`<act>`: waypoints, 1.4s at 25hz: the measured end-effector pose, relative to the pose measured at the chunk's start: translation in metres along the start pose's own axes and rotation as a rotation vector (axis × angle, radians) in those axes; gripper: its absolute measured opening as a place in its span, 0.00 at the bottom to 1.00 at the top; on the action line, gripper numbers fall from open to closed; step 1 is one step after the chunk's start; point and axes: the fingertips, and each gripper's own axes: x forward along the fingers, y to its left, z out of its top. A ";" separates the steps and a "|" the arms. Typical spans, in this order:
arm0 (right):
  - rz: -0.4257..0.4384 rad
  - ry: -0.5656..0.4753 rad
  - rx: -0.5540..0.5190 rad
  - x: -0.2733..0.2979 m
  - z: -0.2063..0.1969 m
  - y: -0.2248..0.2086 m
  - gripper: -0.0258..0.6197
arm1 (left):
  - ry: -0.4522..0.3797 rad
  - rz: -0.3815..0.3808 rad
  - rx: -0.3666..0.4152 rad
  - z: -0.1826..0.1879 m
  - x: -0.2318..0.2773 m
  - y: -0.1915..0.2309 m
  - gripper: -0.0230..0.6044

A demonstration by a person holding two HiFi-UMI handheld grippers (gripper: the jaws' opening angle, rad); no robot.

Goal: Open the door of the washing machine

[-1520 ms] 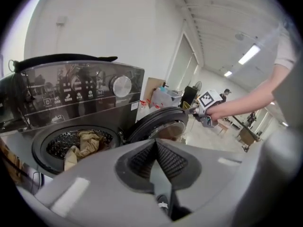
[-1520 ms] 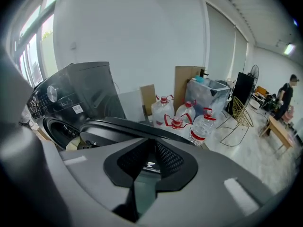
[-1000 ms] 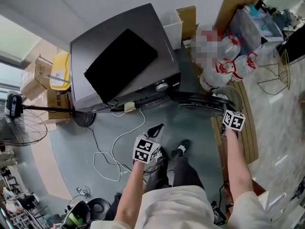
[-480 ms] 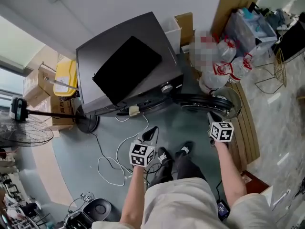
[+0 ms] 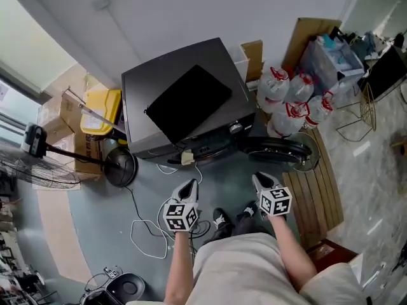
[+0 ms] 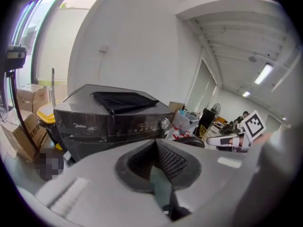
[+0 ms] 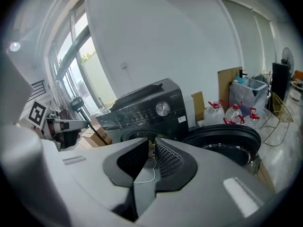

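Observation:
The dark grey washing machine [image 5: 137, 129] stands against the wall with a black cloth [image 5: 189, 101] on its top. Its round door [image 5: 276, 151] is swung open to the right, low over the floor. My left gripper [image 5: 189, 189] hovers above the floor in front of the machine, shut and empty. My right gripper [image 5: 259, 180] is beside it, just short of the door, shut with nothing between its pads. The left gripper view looks at the control panel [image 6: 109, 122] over the left gripper [image 6: 155, 143]. The right gripper view shows the right gripper [image 7: 151, 143], the drum opening [image 7: 137, 137] and the open door [image 7: 222, 138].
Large water bottles [image 5: 292, 94] and a clear crate stand right of the machine, with a wooden slat platform [image 5: 318, 183] under the door. A fan stand [image 5: 117, 167], a yellow bin [image 5: 102, 110] and cardboard boxes [image 5: 60, 116] sit at the left. White cable [image 5: 149, 227] loops on the floor.
Both grippers drew back from the machine toward the person. The right one left the door's far edge and came leftward. The door stays open.

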 end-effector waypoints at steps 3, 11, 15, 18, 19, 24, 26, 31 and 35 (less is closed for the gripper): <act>-0.009 -0.048 -0.011 -0.005 0.014 0.028 0.08 | -0.018 0.029 -0.044 0.000 -0.007 0.008 0.13; 0.019 -0.093 -0.057 -0.012 -0.007 0.087 0.04 | 0.002 -0.056 0.085 -0.022 -0.009 -0.015 0.13; 0.018 -0.073 -0.132 -0.013 -0.029 0.104 0.04 | 0.009 -0.075 0.126 -0.025 -0.016 -0.016 0.13; 0.021 -0.073 -0.158 -0.014 -0.037 0.113 0.04 | 0.013 -0.079 0.129 -0.030 -0.022 -0.015 0.13; 0.022 -0.072 -0.157 -0.014 -0.039 0.115 0.04 | 0.014 -0.081 0.132 -0.032 -0.024 -0.015 0.13; 0.036 -0.050 -0.159 -0.015 -0.054 0.124 0.04 | 0.024 -0.077 0.128 -0.046 -0.035 -0.014 0.13; 0.040 -0.040 -0.156 -0.016 -0.059 0.126 0.04 | 0.027 -0.075 0.128 -0.049 -0.039 -0.013 0.13; 0.031 -0.036 -0.134 -0.018 -0.062 0.124 0.04 | 0.026 -0.067 0.121 -0.052 -0.045 -0.011 0.13; 0.038 -0.036 -0.144 -0.016 -0.064 0.129 0.04 | 0.025 -0.060 0.119 -0.054 -0.050 -0.008 0.13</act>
